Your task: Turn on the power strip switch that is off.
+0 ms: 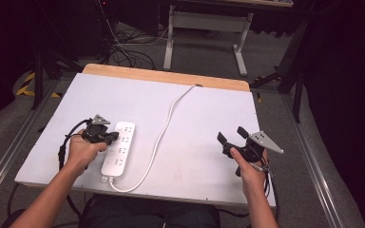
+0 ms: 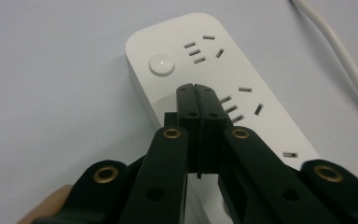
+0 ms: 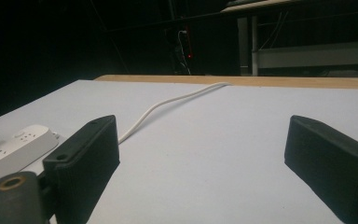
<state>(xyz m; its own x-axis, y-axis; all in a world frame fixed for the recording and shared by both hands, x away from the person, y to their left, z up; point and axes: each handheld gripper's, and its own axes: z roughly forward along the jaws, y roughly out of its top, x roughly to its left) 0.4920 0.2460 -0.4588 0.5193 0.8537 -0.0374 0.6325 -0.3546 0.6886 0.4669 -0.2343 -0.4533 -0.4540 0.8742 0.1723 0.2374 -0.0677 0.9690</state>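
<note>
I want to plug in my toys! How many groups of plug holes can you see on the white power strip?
3 in the left gripper view of the power strip: one beside the round button, one by the shut left gripper, one partly showing lower right. More may hide under the jaws.

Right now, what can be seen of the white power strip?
The power strip is a long white block with rounded corners, plastic by its look, lying flat on the white table at the person's left. Its top carries rows of socket slots and a round white button near one end. A white cord leaves its near end and curves off over the far edge. The left gripper, jaws shut, sits over its top; whether they touch is unclear.
</note>
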